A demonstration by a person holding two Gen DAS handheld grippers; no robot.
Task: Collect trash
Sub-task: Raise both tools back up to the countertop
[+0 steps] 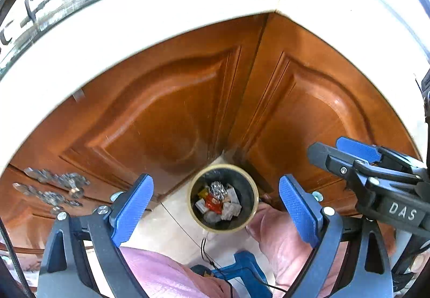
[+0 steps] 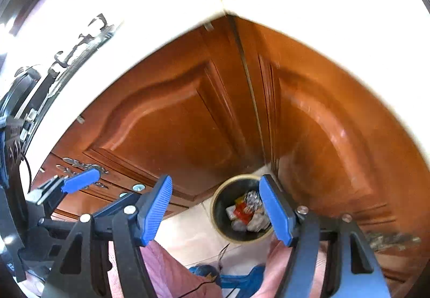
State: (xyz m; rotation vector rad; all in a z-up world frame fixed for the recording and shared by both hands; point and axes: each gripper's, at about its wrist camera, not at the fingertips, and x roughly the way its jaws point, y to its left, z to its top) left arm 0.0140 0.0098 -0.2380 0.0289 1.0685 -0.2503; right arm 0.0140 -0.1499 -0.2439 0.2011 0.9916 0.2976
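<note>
- Wooden cabinet doors (image 1: pixel 166 110) meet in a corner beneath a white countertop (image 1: pixel 161 2).
- Trash bin (image 1: pixel 223 198) stands on the floor in that corner, holding crumpled wrappers (image 1: pixel 219 200).
- Left gripper (image 1: pixel 216 206) and right gripper (image 2: pixel 215 210) hover above it, jaws spread wide, empty.

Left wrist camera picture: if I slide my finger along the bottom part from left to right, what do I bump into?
Metal cabinet handles → left blue pad → trash bin → right blue pad → the other hand-held gripper.
</note>
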